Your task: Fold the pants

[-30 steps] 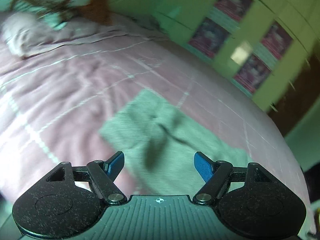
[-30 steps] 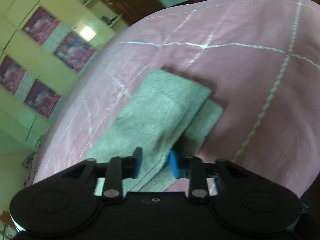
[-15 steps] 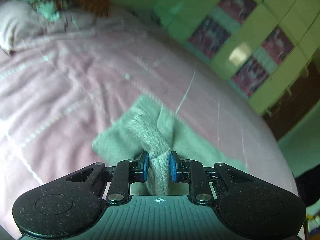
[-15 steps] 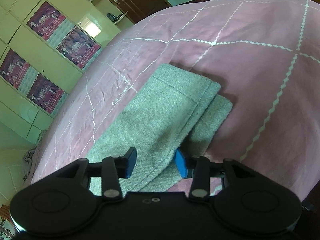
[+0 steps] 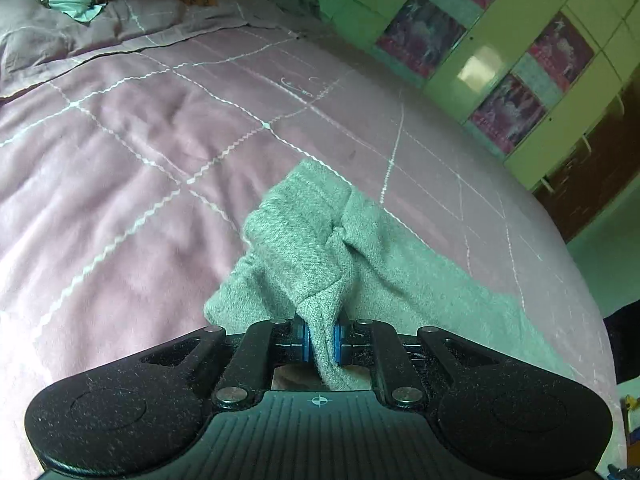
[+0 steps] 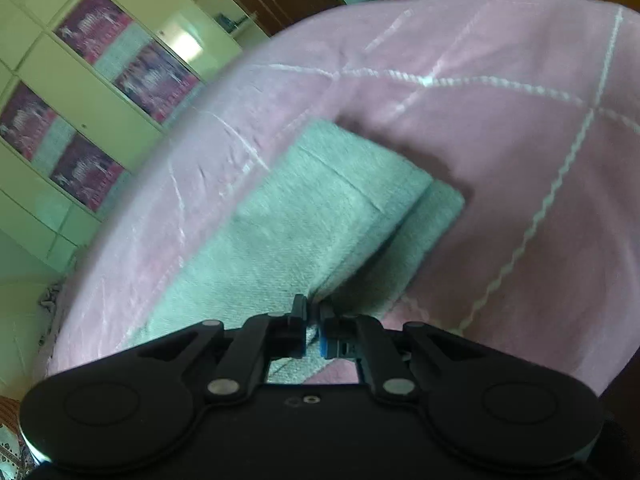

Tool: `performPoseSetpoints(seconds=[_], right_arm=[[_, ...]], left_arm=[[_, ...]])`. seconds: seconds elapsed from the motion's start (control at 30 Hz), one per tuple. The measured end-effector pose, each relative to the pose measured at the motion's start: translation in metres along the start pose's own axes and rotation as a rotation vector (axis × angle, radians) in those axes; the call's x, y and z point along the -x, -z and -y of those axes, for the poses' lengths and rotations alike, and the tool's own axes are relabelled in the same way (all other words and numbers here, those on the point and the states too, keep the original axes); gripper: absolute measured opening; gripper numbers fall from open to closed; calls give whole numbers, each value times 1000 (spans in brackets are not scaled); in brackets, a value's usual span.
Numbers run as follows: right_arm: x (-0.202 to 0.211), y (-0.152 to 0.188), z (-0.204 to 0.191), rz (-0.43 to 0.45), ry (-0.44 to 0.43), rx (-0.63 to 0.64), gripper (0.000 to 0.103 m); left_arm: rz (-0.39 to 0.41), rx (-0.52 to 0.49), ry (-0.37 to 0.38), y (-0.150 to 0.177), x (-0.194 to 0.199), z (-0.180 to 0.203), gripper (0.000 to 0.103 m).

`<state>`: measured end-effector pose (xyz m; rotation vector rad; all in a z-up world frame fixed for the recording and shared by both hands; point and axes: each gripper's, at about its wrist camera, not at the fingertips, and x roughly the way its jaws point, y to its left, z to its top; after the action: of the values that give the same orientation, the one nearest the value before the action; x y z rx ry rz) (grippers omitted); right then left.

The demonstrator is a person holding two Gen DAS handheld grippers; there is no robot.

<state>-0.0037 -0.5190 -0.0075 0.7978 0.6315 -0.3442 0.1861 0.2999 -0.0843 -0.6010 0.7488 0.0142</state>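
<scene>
On the bed point(image 5: 120, 168), spread with a pink quilt crossed by white stitched lines, lie the grey pants point(image 5: 304, 248), near its edge. Beyond the bed stands a yellow-green cupboard wall point(image 5: 520, 60) with pink picture panels; rumpled pillows point(image 5: 60, 28) sit at the bed's far end. Left gripper point(image 5: 319, 339) has its jaws clamped on a raised fold of the pants. Right gripper point(image 6: 313, 334) has its jaws closed, pinching the pants' edge point(image 6: 320, 232).

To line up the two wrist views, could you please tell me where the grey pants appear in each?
Left wrist: grey pants lie centre, bunched up into the left hand-held gripper, which is shut on them.
Right wrist: pants lie centre, folded flat, running down to the right hand-held gripper.
Shared landmark: the green cupboard.
</scene>
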Motion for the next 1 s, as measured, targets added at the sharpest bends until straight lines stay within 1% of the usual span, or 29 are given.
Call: performPoseSetpoints(seconds=[0.07, 0.13, 0.2, 0.23, 0.27, 0.33, 0.43, 0.47, 0.53, 0.6, 0.63, 0.67, 0.7, 0.83, 0.87, 0.9, 0.93, 1.0], right_arm=[[-1, -1, -1, 3, -1, 4, 10], [-2, -1, 2, -5, -8, -14, 11], [-3, -3, 10, -2, -23, -61, 11], [-4, -4, 12, 3, -26, -79, 10], [-5, -5, 14, 3, -29, -90, 5], [-2, -5, 13, 26, -19, -73, 4], [16, 0, -5, 95, -5, 27, 4], [23, 2, -8, 112, -7, 37, 4], [28, 5, -6, 111, 17, 15, 4], [22, 10, 5, 80, 52, -26, 4], [18, 11, 9, 66, 56, -52, 4], [16, 10, 11, 65, 56, -73, 4], [16, 9, 9, 71, 55, -68, 4], [25, 4, 1, 134, 0, -5, 4], [21, 4, 1, 123, 30, 17, 4], [13, 4, 4, 89, 78, 18, 4], [4, 4, 11, 48, 92, -20, 2], [3, 1, 12, 39, 96, -53, 4]], left_arm=[[9, 40, 17, 2, -2, -5, 11], [13, 51, 25, 4, 0, -10, 12], [14, 52, 26, 5, -2, -11, 12], [13, 52, 26, 6, -1, -10, 13], [12, 48, 26, 5, -2, -11, 13], [8, 42, 25, 6, 2, -9, 13], [2, 30, 23, 4, 1, -8, 13], [2, 28, 23, 5, 2, -8, 13], [2, 28, 21, 5, 2, -7, 13], [1, 25, 20, 5, 2, -6, 13], [-1, 23, 20, 4, 3, -6, 13], [-1, 20, 20, 3, 4, -5, 13], [1, 16, 22, 2, 4, -5, 13], [12, 0, 17, 6, 5, -4, 13], [15, 10, 19, 7, 5, -5, 13], [14, 19, 20, 7, 5, -6, 13], [12, 15, 18, 8, 6, -5, 13], [3, -8, 18, 9, 13, -2, 15]])
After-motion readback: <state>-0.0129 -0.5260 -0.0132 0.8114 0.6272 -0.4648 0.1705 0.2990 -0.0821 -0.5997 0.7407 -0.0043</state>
